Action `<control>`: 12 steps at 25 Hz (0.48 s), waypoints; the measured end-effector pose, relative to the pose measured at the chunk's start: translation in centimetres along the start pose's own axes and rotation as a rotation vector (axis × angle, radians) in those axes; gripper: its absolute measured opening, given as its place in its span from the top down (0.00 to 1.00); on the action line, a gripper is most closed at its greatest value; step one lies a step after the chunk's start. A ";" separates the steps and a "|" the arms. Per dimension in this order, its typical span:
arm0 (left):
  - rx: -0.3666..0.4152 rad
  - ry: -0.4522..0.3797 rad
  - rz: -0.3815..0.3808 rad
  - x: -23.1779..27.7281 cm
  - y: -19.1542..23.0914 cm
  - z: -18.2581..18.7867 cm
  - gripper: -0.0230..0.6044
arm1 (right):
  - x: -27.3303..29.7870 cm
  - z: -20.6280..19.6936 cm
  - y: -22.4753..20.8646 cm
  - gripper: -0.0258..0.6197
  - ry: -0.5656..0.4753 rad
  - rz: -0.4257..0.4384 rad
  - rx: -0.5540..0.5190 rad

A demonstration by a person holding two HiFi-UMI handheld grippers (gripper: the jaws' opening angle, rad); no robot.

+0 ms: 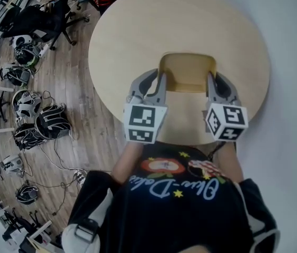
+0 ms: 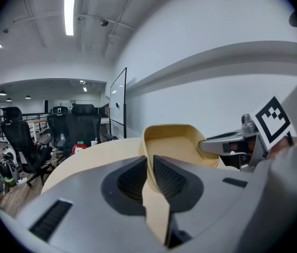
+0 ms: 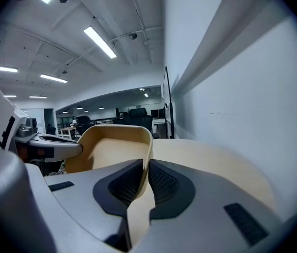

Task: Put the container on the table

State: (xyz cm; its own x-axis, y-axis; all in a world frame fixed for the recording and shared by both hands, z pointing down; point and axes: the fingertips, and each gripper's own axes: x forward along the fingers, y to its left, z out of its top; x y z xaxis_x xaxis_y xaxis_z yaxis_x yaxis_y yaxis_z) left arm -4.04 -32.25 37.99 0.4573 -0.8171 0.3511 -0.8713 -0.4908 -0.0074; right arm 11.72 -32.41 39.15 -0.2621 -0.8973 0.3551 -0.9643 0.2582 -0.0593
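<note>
Tan container (image 1: 187,73) is hanging mid-frame over table (image 1: 138,30), contact unclear. Left gripper (image 2: 149,175) and right gripper (image 3: 146,181) are each pinching a side wall. Setting down and letting go are probably remaining.

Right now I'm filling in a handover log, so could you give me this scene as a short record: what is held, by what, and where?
object: tan open container, upright
left gripper: fingers shut on the container's left wall
right gripper: fingers shut on the container's right wall
location: over the round wooden table
contact with table: cannot tell
surroundings: black office chair on the floor beyond the table
</note>
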 end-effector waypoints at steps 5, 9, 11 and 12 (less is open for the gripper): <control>-0.019 0.036 -0.017 2.0 1.1 -1.4 0.92 | 2.3 -1.3 -0.3 0.92 0.052 -0.011 0.001; -0.034 0.071 -0.029 3.5 1.7 -2.9 0.92 | 3.8 -2.7 -0.5 0.92 0.099 -0.020 0.008; -0.044 0.090 -0.036 4.1 2.2 -3.4 0.92 | 4.5 -3.2 -0.5 0.92 0.119 -0.022 0.009; -0.047 0.098 -0.040 4.5 2.3 -3.6 0.92 | 4.8 -3.5 -0.6 0.92 0.129 -0.023 0.008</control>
State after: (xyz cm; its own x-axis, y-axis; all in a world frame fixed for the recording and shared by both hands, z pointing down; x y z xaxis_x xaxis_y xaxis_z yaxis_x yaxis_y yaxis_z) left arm -4.64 -35.97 42.94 0.4745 -0.7625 0.4398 -0.8610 -0.5059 0.0517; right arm 11.15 -35.63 44.12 -0.2329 -0.8495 0.4734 -0.9705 0.2345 -0.0565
